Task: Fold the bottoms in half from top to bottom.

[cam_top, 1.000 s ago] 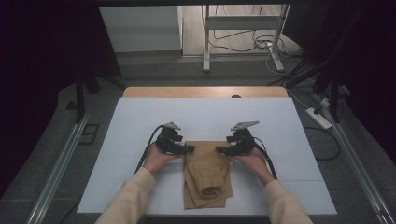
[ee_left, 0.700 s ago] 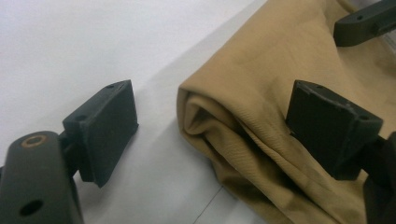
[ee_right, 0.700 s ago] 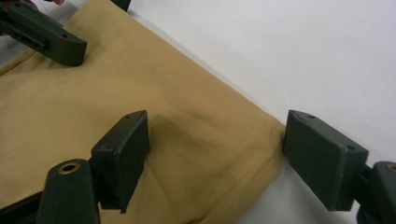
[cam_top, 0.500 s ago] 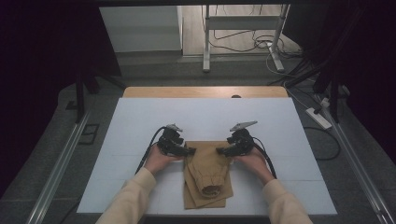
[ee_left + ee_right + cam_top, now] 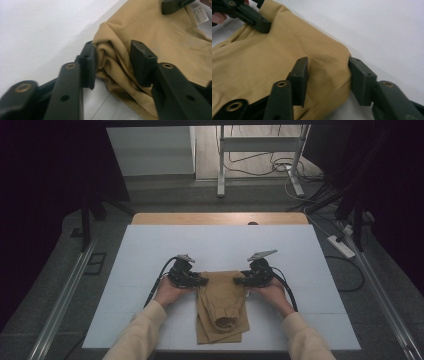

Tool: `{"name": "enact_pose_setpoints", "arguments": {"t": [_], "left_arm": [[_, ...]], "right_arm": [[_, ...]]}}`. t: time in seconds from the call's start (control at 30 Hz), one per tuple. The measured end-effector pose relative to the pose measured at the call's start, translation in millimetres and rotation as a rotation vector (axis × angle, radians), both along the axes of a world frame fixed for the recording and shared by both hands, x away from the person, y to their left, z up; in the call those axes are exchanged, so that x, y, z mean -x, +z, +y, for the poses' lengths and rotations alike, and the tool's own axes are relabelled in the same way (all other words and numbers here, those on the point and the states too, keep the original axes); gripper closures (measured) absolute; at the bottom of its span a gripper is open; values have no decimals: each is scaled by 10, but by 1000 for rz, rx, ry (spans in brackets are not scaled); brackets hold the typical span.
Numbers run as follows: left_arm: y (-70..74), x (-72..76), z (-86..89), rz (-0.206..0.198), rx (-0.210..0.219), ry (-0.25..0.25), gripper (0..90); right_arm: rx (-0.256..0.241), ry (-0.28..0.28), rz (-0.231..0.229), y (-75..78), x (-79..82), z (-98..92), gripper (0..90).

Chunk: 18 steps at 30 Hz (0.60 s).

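Observation:
A tan folded garment (image 5: 222, 302) lies on the white table top (image 5: 220, 245), near the front edge. My left gripper (image 5: 199, 281) sits at the garment's far left corner and my right gripper (image 5: 240, 281) at its far right corner. In the left gripper view the jaws stand apart around a bunched fold of the tan cloth (image 5: 117, 40), the left gripper (image 5: 113, 53) open. In the right gripper view the right gripper (image 5: 328, 67) is open too, straddling the cloth's edge (image 5: 274, 50). A white label (image 5: 200, 13) shows on the garment.
Bare white surface stretches beyond and to both sides of the garment. A wooden strip (image 5: 220, 218) runs along the table's far edge. On the floor, a power strip (image 5: 341, 246) lies at the right and cables (image 5: 260, 162) trail behind a metal stand.

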<state>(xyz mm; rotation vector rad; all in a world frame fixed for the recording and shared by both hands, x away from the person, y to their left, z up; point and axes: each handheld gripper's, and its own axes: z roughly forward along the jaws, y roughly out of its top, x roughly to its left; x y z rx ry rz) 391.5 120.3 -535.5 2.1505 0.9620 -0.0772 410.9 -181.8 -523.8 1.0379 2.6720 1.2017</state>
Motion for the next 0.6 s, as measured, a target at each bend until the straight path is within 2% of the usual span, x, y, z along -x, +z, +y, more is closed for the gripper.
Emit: {"name": "enact_pose_setpoints", "arguments": {"t": [0.07, 0.2, 0.33, 0.6], "left_arm": [[10, 10, -5, -7, 1, -9, 656], [28, 31, -21, -28, -9, -21, 710], [39, 37, -16, -34, -3, -26, 727], [105, 44, 16, -65, 17, -21, 731]], "right_arm": [[1, 7, 2, 2, 10, 11, 621], [14, 33, -13, 34, 44, 43, 737], [31, 40, -34, 60, 69, 67, 761], [27, 46, -86, 136, 93, 73, 768]]}}
